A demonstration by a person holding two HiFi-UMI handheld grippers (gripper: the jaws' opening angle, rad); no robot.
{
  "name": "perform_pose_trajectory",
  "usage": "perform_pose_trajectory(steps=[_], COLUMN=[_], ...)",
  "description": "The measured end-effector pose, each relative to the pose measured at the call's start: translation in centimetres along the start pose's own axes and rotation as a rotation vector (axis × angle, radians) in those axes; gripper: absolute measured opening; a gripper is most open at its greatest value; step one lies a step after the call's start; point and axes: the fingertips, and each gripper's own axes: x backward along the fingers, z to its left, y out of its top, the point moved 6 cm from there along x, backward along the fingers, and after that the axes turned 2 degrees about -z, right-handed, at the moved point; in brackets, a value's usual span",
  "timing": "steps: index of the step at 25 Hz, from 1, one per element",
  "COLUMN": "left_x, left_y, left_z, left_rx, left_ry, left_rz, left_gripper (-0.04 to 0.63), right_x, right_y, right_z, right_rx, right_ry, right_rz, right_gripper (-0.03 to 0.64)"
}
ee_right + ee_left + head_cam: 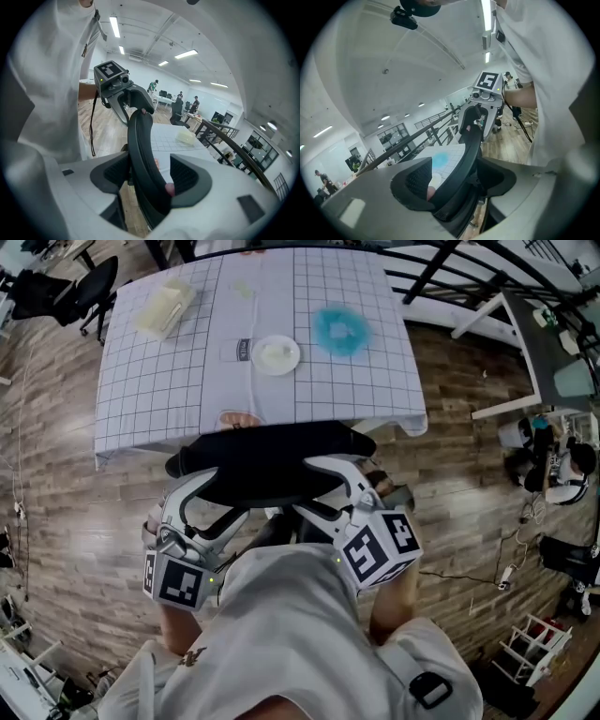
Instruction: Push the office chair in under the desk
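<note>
Head view: grid-cloth desk (169,381), wood-plank floor (56,521).

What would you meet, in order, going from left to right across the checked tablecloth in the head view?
Pale yellow rectangular block → small dark card → white round plate → fluffy turquoise ring

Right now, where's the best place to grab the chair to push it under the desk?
Take the backrest by its top edge, coming from behind, with one gripper near each end. It is a thin, upright slab that fits between the jaws, and the desk lies straight beyond it. The left gripper and right gripper both straddle that edge.
</note>
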Motion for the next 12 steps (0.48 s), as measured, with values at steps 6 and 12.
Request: perform_pose_trajectory(steps=[6,12], left_x=[-0.32,-0.65], left_y=[0.00,-0.08], left_z=[0.44,0.84], left_rx=[0.014,0.030], left_ry=[0.003,0.006], left_rz=[0.008,0.012], left_gripper=[0.305,0.312], right_x=[-0.14,-0.30], right_y=[-0.01,-0.11], right_z=[-0.49,-0.94], right_rx=[0.005,0.003], right_ry=[0.017,0.028], right_rz=[-0.007,-0.010], right_gripper=[0.270,0.270])
